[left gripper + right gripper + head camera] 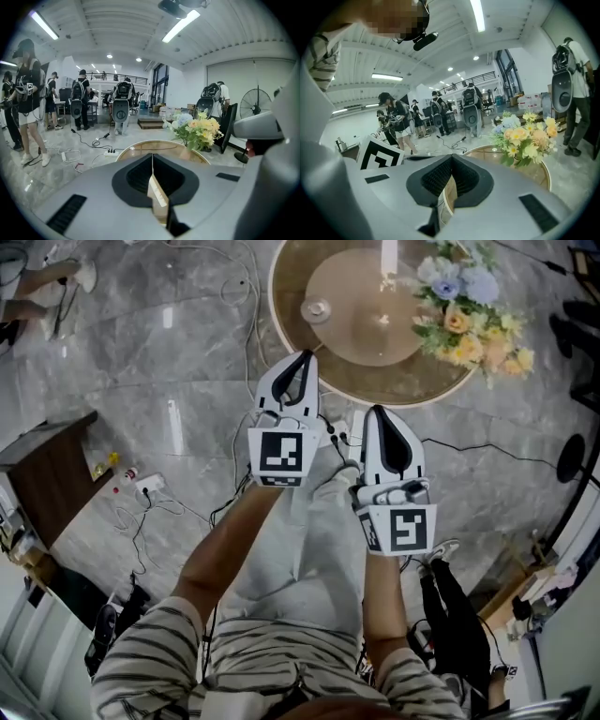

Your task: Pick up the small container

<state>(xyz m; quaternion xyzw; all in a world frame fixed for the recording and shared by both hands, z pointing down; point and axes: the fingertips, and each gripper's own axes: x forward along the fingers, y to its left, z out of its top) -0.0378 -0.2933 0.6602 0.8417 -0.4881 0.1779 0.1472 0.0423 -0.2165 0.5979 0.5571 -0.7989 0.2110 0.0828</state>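
**Both grippers shut, short of the table**

A bunch of flowers (469, 320) is crowding the right side of the round table (412, 382), and cables (141, 517) are trailing over the grey floor (187, 362) beside it. The small container (316, 309), clear and low, is sitting on the table's left part, well apart from the flowers. The left gripper (303, 356) and right gripper (375, 412) are hanging by the table's near edge, with the fingers (140, 176) of both clenched together on nothing.

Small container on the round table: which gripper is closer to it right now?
Left. The left gripper is at the table rim, just short of the small container; the right gripper is farther back, off the table, to the right.
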